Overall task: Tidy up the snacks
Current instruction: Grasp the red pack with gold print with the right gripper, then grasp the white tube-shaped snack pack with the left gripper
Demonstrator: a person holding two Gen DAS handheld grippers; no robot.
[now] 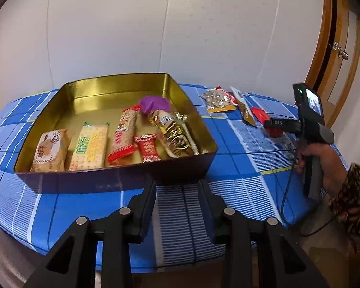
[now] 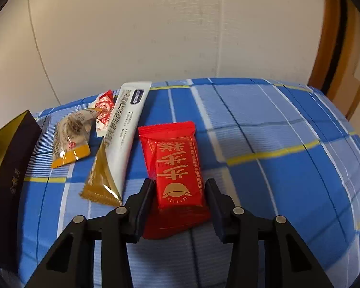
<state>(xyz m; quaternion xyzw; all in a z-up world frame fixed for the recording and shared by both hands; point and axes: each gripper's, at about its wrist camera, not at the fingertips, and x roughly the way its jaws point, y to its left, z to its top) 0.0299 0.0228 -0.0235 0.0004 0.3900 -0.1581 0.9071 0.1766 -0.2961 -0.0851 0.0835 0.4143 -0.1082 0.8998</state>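
Observation:
A gold-lined tin [image 1: 108, 180] sits on the blue checked cloth, holding several snack packets in a row, with a purple wrapper [image 1: 153, 103] behind them. My left gripper [image 1: 177, 184] hovers before the tin's front wall, open, with only cloth between its fingers. To the right, a red snack packet [image 2: 177, 158] lies flat on the cloth. My right gripper [image 2: 180, 184] straddles its near end, both pads against the wrapper's sides. In the left wrist view the same gripper [image 1: 273, 126] reaches the red packet [image 1: 259, 114], held by a hand [image 1: 316, 156].
Left of the red packet lie a long white-and-gold stick pack [image 2: 122, 139], a clear nut packet [image 2: 69, 141] and a small red-and-white candy [image 2: 104, 110]. The tin's dark side wall [image 2: 7, 168] is at far left. A white wall and a wooden door [image 1: 333, 55] stand behind.

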